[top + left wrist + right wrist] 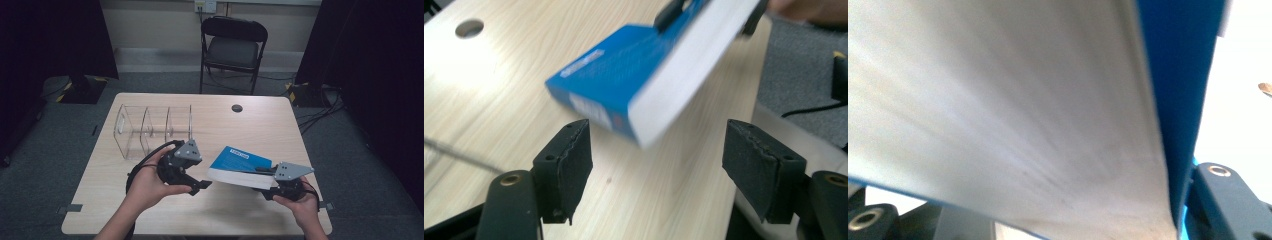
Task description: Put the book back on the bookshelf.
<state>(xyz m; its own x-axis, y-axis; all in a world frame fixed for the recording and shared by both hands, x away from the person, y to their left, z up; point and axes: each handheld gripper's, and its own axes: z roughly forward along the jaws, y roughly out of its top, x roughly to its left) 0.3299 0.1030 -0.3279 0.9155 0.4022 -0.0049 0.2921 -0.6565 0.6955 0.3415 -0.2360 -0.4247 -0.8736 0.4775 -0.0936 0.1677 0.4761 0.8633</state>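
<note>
Above the bench (150, 200), a blue book is passed between two claws.

At the far left stands a clear divided organizer (152, 129), empty. Next, the left claw (659, 170) waits with jaws wide apart, nothing between them, pointing at the near corner of the book (240, 167). On the right, the right claw (267, 187) is closed on the book's edge and holds it tilted, off the wood. It seems a stiff but rather heavy paperback, with maybe a slippery cover; better to clamp deep across covers and pages together.

Both tongs are black, each topped by a grey three-cornered plate with small holes; black padded jaws carry brass-coloured screw eyelets, left tongs (200, 185) trailing a black cable, right tongs (265, 190)
</note>
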